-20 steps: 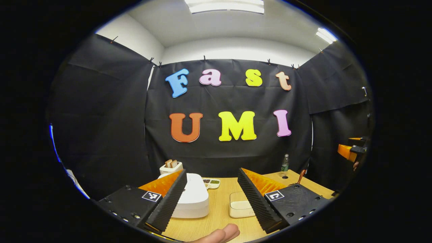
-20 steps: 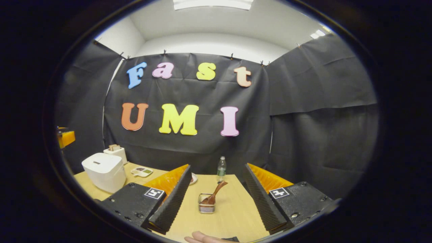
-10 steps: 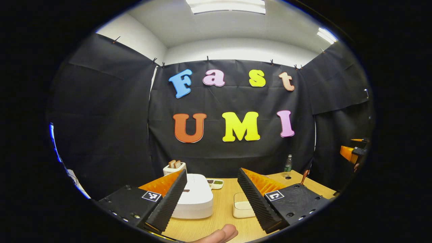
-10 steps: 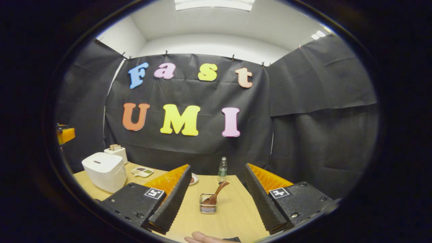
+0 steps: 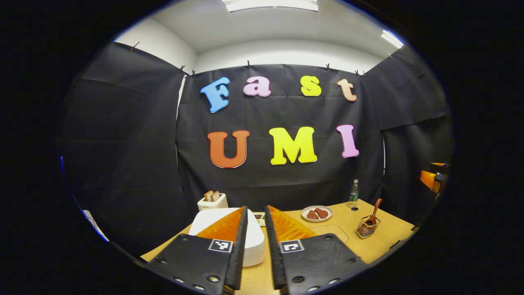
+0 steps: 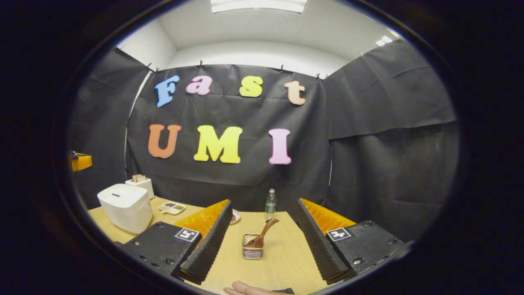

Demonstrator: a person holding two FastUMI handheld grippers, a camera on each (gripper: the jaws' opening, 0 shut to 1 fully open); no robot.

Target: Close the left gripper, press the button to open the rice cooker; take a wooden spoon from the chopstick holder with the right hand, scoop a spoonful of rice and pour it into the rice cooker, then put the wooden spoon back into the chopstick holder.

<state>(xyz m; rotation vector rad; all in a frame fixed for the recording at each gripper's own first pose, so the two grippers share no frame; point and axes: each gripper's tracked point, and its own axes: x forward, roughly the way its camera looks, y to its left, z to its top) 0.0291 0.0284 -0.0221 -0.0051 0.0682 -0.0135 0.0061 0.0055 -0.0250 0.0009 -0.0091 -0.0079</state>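
Note:
The white rice cooker stands with its lid down, right behind my left gripper, whose fingers are drawn together with only a thin slit between them and nothing held. From the right gripper view the rice cooker is at the table's left. A wire chopstick holder with the wooden spoon leaning in it stands straight ahead of my right gripper, which is wide open and empty. The same chopstick holder and wooden spoon sit at the far right in the left gripper view.
A toaster with bread stands behind the cooker. A plate of brown food, a bottle and the rim of a shallow box are on the wooden table. A small compartment tray lies near the cooker. A finger shows at the bottom.
My left gripper's fingers have come together from wide open to a thin slit, and its view has turned so the plate and holder show. The right gripper has stayed still.

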